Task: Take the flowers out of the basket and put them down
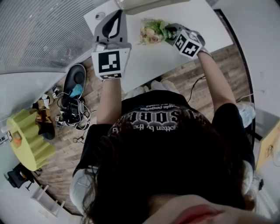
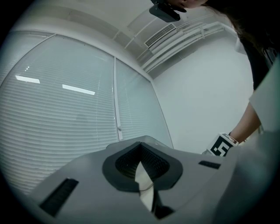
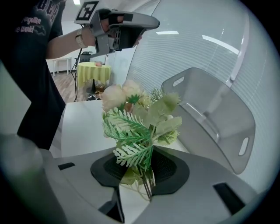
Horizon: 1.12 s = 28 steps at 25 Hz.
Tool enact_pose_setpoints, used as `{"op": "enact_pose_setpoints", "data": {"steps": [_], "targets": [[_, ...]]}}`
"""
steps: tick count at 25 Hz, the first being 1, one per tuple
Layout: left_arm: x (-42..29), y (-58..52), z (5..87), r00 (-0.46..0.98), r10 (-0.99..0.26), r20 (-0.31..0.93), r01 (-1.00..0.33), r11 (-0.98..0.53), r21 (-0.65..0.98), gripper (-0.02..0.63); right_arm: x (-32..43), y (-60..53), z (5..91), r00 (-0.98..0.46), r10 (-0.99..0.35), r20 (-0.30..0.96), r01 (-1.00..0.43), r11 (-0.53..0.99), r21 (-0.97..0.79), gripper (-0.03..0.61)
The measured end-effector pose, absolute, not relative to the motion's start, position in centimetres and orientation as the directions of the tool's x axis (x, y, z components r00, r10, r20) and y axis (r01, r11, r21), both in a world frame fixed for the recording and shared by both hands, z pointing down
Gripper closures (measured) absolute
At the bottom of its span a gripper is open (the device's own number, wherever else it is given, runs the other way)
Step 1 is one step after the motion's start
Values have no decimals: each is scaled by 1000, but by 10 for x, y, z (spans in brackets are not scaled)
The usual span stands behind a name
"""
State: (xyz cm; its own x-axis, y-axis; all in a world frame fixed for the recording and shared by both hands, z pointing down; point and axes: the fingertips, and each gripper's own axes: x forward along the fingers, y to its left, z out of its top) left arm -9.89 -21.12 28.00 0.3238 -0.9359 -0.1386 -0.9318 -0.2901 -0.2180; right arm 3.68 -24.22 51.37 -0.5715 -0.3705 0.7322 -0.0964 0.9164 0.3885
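A small bunch of artificial flowers [image 1: 152, 31], pale pink blooms with green fern leaves, is low over the white table [image 1: 144, 61]. Its stems [image 3: 147, 181] run between the jaws of my right gripper [image 3: 140, 162], along the right jaw, with a strip of table showing on their left; the jaws stand apart. In the head view, my right gripper [image 1: 171, 31] is just right of the blooms. The grey plastic basket [image 3: 210, 118] stands to the right of the bunch, and its rim [image 1: 144, 3] shows at the table's far end. My left gripper [image 1: 117, 14] is raised left of the flowers, jaws [image 2: 142, 168] slightly apart, holding nothing.
Window blinds [image 2: 65, 122] run along the table's far and left side. On the wooden floor to the left lie a yellow ridged object [image 1: 26, 140], cables and small clutter [image 1: 72, 107]. The person's body is close to the table's near edge [image 1: 166, 78].
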Motion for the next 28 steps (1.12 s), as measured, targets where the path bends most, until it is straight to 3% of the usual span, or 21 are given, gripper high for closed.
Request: {"op": "enact_pose_setpoints", "data": {"steps": [8,15,22,28], "targets": [[-107,-216,284,295,-946,-136,-941,-264,-210,612,30,-233,562,-538,-288,792,-22,944,328,399],[-106,-219,285,290,-948,-130,-943,-261,-206,612,39,-234,576,-536,-268,800,-68,959,276,335],[-102,-223,284,309,-942,-133,-937,-277,-212,612,38,-239,551,-571,-283,771,-99,956,277,291],[-95,-227,286,328,-936,-131,-931,-296,-213,612,37,-247,504,-665,-361,654,-237,932,274,291]]}}
